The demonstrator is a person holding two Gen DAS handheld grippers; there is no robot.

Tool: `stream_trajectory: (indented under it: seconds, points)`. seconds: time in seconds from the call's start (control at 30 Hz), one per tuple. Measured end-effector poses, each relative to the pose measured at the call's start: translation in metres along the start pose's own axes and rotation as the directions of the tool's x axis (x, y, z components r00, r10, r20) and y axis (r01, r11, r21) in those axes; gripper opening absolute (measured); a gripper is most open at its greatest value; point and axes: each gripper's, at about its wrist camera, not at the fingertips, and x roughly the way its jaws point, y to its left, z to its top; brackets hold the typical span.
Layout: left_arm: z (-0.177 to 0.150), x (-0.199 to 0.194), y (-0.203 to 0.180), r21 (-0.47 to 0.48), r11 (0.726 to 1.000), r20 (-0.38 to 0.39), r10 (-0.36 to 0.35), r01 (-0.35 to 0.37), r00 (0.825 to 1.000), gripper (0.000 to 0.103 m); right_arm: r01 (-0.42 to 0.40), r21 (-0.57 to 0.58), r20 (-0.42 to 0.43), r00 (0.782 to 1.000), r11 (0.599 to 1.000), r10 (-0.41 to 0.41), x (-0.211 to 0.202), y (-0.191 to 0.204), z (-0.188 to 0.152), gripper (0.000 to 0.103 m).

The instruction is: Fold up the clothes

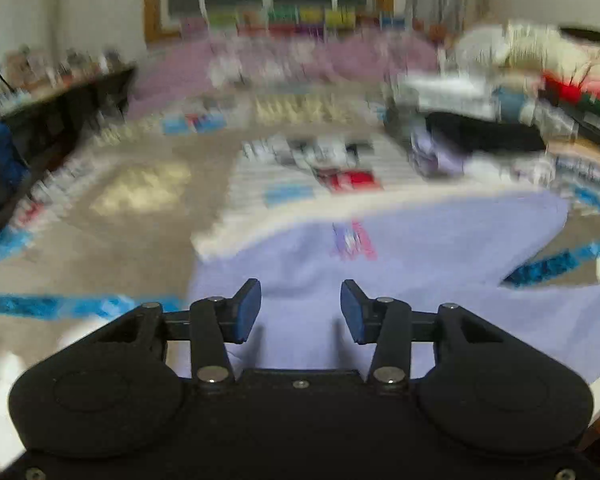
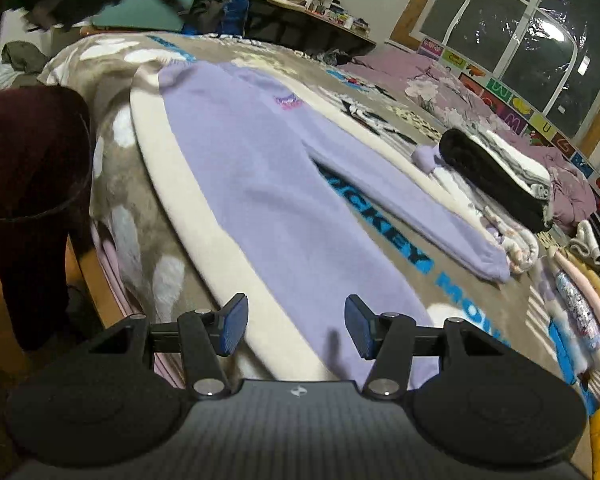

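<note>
A pair of lilac fleece trousers point(image 2: 260, 184) with a cream side stripe point(image 2: 188, 200) lies spread flat on the bed blanket, legs apart, a small pink logo point(image 2: 286, 101) near the waist. In the blurred left wrist view the trousers point(image 1: 380, 280) fill the near middle. My left gripper point(image 1: 300, 312) is open and empty just above the lilac cloth. My right gripper point(image 2: 296, 328) is open and empty above one leg's lower end, at the cream stripe.
A stack of folded clothes point(image 2: 500, 184) with a black item on top lies to the right of the trousers, also in the left wrist view point(image 1: 484, 132). A cluttered dark table point(image 2: 312, 20) stands beyond the bed. The person's dark sleeve point(image 2: 28, 152) is at the left.
</note>
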Motion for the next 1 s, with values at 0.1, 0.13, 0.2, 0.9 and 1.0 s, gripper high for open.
stream_trajectory:
  seconds: [0.1, 0.13, 0.2, 0.9, 1.0]
  points:
    - [-0.019, 0.04, -0.013, 0.072, 0.997, -0.154, 0.02, -0.009, 0.988, 0.045, 0.011, -0.004, -0.015, 1.0, 1.0, -0.011, 0.006, 0.005, -0.008, 0.054]
    - [-0.017, 0.034, -0.014, 0.067, 0.998, -0.136, 0.02, -0.011, 0.99, 0.044, 0.016, 0.0, -0.024, 1.0, 1.0, -0.016, 0.006, 0.004, -0.011, 0.054]
    - [-0.01, 0.019, -0.016, 0.036, 0.999, -0.075, 0.003, 0.0, 0.997, 0.044, 0.027, 0.008, -0.042, 0.999, 1.0, -0.026, 0.007, 0.004, -0.016, 0.054]
    - [-0.048, 0.005, -0.183, 0.373, 0.894, -0.093, -0.23, 0.248, 0.969, 0.04, 0.086, 0.012, -0.091, 0.992, 0.996, -0.085, 0.009, -0.003, -0.038, 0.049]
    - [-0.04, -0.02, -0.165, 0.346, 0.9, -0.064, -0.26, 0.266, 0.963, 0.042, 0.109, 0.019, -0.094, 0.99, 0.994, -0.107, 0.005, -0.005, -0.038, 0.049]
